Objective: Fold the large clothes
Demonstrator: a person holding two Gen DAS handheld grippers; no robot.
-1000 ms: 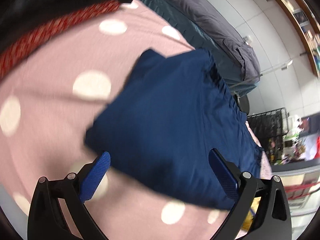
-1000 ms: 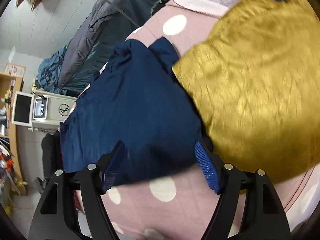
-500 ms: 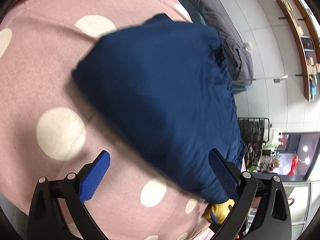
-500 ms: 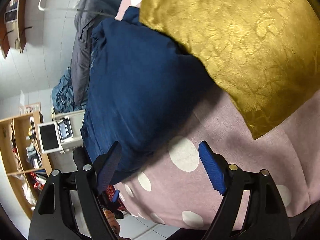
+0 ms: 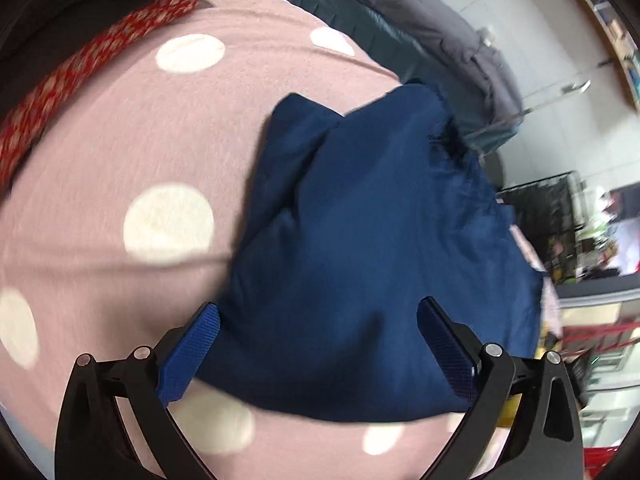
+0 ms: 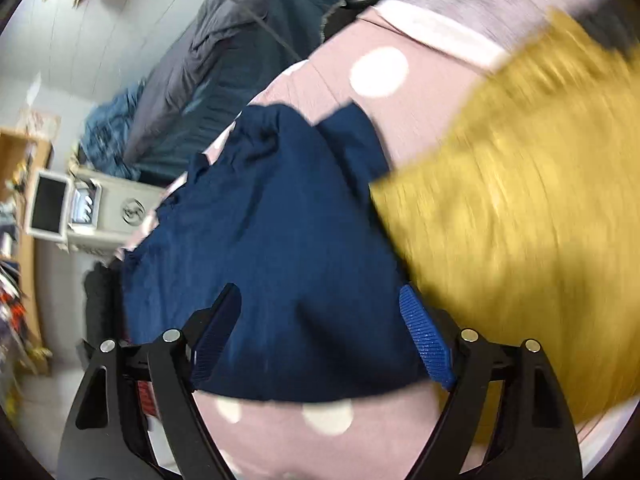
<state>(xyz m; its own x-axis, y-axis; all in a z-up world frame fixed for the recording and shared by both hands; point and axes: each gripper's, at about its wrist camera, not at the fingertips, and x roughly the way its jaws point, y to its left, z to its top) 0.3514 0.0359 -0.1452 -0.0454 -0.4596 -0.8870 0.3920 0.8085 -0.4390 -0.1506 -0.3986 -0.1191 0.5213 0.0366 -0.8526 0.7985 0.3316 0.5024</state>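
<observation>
A folded navy garment [image 5: 380,220] lies on a pink bedspread with white dots [image 5: 140,140]. My left gripper [image 5: 320,316] hangs over the garment's near edge, open, its blue pads [image 5: 192,352] wide apart and clear of the cloth. From the other side, the same navy garment [image 6: 280,240] fills the middle of the right wrist view. My right gripper [image 6: 320,296] hovers above its near part with its jaws opening. Navy cloth shows in the gap, but neither pad presses on it.
A mustard-yellow cloth [image 6: 520,220] lies against the garment's right side. A red patterned fabric [image 5: 80,68] borders the bedspread at far left. Dark grey bedding [image 5: 420,12] lies beyond, a grey safe-like box [image 6: 120,208] and a wire rack [image 5: 560,220] stand off the bed.
Both views swung out toward the bed's edge half a second ago and came back. The left gripper now sits lower over the navy garment's near edge. The right jaws stand slightly wider.
</observation>
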